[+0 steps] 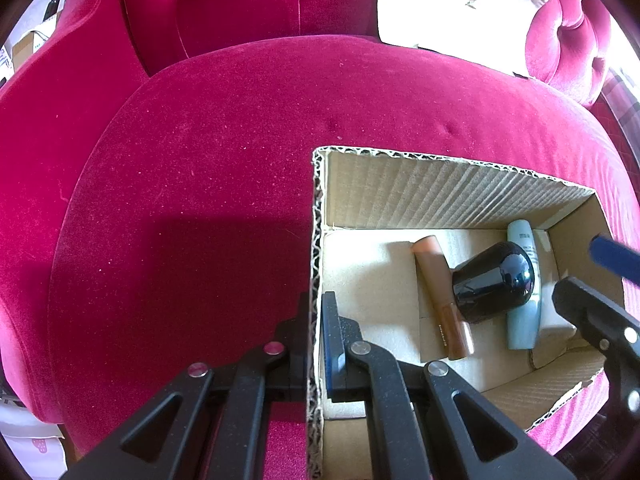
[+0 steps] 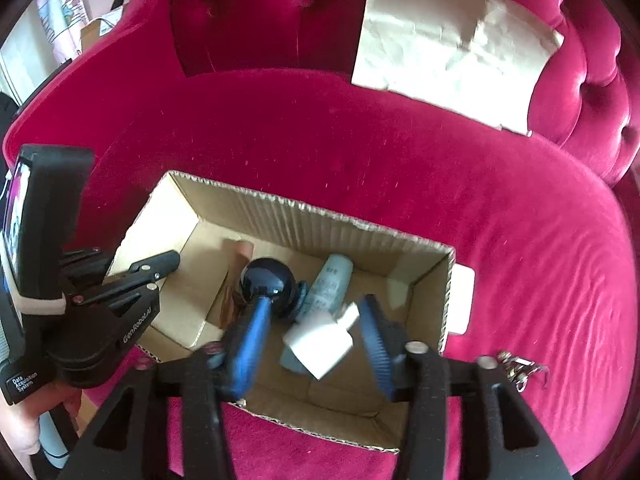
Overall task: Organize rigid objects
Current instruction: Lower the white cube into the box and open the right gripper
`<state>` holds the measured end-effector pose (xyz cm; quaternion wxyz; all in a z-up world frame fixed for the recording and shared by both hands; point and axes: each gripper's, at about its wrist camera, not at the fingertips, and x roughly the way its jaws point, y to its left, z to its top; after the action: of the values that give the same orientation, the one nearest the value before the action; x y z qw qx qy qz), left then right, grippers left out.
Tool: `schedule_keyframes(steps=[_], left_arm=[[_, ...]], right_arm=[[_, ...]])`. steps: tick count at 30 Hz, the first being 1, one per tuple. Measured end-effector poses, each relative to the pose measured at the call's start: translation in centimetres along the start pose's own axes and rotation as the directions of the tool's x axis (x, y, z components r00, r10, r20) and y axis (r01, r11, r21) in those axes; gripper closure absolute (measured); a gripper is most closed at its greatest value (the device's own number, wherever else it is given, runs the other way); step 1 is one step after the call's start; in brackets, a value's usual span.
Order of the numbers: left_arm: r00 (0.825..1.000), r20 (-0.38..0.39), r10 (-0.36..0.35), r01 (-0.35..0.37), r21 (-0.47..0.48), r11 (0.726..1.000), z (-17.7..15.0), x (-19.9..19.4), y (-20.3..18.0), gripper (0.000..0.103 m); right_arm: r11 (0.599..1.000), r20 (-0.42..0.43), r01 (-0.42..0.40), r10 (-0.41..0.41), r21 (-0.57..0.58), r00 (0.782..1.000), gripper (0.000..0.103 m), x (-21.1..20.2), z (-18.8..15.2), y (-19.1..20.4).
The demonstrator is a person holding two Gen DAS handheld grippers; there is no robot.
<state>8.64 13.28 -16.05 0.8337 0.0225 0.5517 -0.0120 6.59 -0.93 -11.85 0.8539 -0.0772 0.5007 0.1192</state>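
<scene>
An open cardboard box (image 1: pixel 440 188) sits on a red velvet sofa seat. My left gripper (image 1: pixel 317 304) is shut on the box's left wall, one finger inside and one outside. On the box floor lie a brown tube (image 1: pixel 440 296), a glossy black rounded object (image 1: pixel 492 280) and a pale blue tube (image 1: pixel 526 320). My right gripper (image 2: pixel 312 340) hangs open over the box (image 2: pixel 320 232). A blurred white blocky object (image 2: pixel 320 344) sits between its blue pads (image 2: pixel 248 336), touching neither. Below it lie the black object (image 2: pixel 266 280) and blue tube (image 2: pixel 328 284).
A crumpled pale sheet (image 2: pixel 452 48) leans against the sofa back at the right. A small metal key clip (image 2: pixel 520 368) lies on the cushion right of the box. The left gripper (image 2: pixel 160 268) and a hand (image 2: pixel 24 420) fill the left edge.
</scene>
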Motion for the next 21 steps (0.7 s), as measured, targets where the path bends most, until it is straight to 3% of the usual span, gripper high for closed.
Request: schedule_keyframes(steps=[3,8,21], left_arm=[[1.000,0.002,0.002,-0.002,0.002,1.000,-0.1,0.0,0.0,0.100],[1.000,0.001,0.001,-0.001,-0.001,1.000,-0.1,0.0,0.0,0.100],[1.000,0.001,0.003,-0.003,0.000,1.000,-0.1,0.0,-0.1,0.100]], right_arm=[[1.000,0.025,0.026,-0.026,-0.002,0.999,0.018,-0.4,0.0,0.0],[0.999,0.021,0.046,-0.046,0.005,0.999,0.000,-0.2,0.1,-0.2],[0.999,0.032,0.049,-0.050,0.022,0.998,0.000,-0.8,0.4,-1.0]])
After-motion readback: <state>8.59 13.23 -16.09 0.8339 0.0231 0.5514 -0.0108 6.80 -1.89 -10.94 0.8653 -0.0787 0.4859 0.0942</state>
